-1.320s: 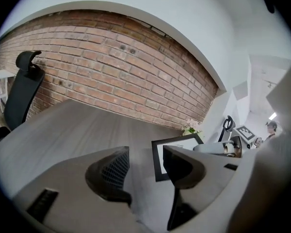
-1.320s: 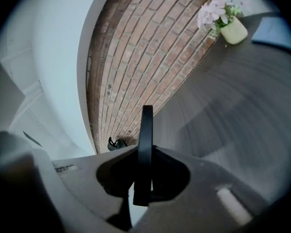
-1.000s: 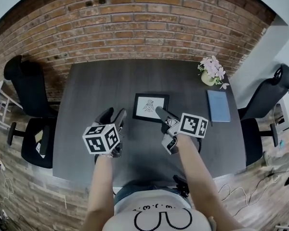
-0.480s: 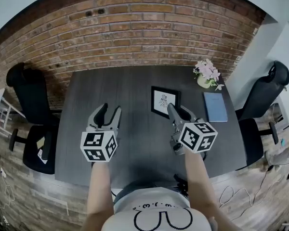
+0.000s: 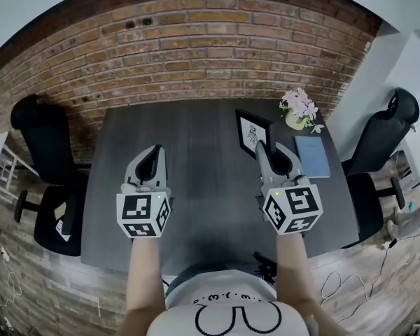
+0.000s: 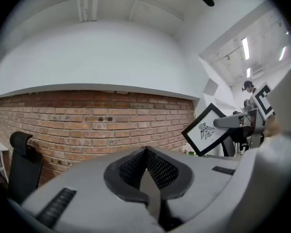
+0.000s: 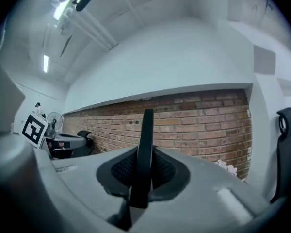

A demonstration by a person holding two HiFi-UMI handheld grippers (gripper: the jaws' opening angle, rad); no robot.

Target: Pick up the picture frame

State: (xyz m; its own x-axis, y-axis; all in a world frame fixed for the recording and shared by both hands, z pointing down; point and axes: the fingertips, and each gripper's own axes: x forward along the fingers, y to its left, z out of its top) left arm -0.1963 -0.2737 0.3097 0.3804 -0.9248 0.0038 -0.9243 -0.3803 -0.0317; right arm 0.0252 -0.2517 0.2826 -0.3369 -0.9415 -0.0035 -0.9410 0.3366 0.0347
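The picture frame [image 5: 253,132] looks light and stiff, a thin black border round a small white print, probably glazed and so breakable if it drops onto the table [image 5: 196,128]. Its smooth border seems likely to slip or swing in a one-point grip. The best hold is on the border itself, near the middle of one side, never on the face. Above the left half of the table, the left gripper [image 5: 156,152] hangs level and points toward the table's far edge. Its jaws have just closed together with nothing between them (it has no share in the lift). Above the right half, the right gripper [image 5: 261,148] also points level toward the far edge, forearm stretched out over the near edge. Its jaws are clenched on the frame's lower border. The frame stands on edge, clear of the table top, with its print facing the table's left side. At the table's far right corner stands a pot of flowers [image 5: 301,110], with a blue notebook [image 5: 313,155] lying nearer.
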